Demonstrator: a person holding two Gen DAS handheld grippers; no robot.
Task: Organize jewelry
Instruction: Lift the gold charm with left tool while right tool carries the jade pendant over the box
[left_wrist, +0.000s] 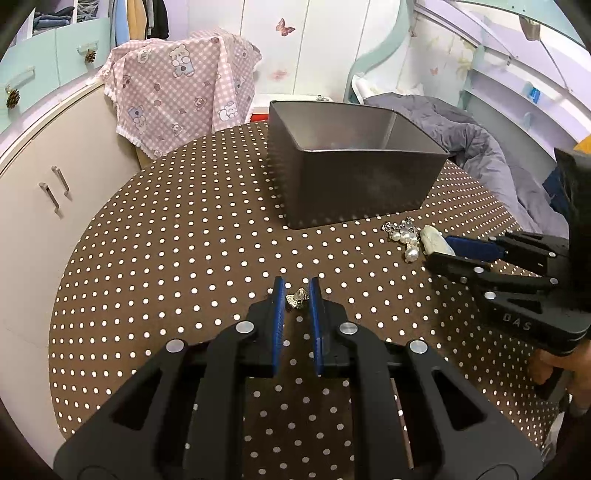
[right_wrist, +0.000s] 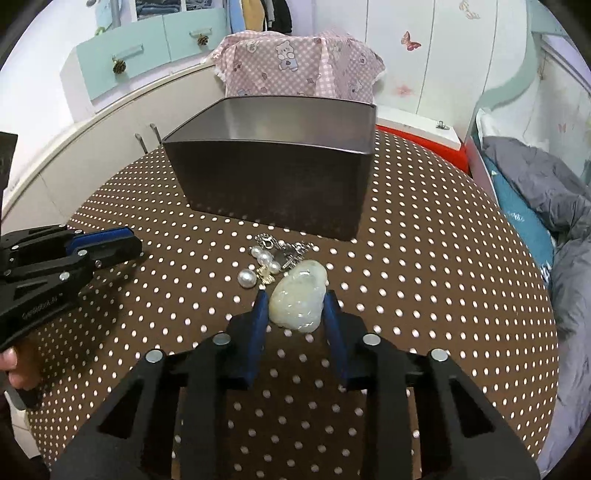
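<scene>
on the polka-dot worktop (left_wrist: 166, 258), both tools are down at once. the left hand-held gripper (left_wrist: 297, 295) has its blue pads drawn in close on a small silver charm (left_wrist: 297, 297), pinched right at the tips, just off the cloth. over on the right, the right hand-held gripper (right_wrist: 295, 310) straddles the pale jade pendant (right_wrist: 298, 299), pads hard up against its sides, looks like a grip, though only the near end of the stone sits between them. beyond it lies the tangle of pearl pieces (right_wrist: 264, 264), touching the pendant's far edge. the dark tin box (right_wrist: 273, 166) stands open just behind, the likely home for all of it.

trouble spots? that charm is tiny and held only at the pad tips: a tilt on the lift could flick it out. the pendant is smooth and rounded, so it may squirt forward from a shallow grip, and it could drag the pearl pieces along as it rises.
</scene>
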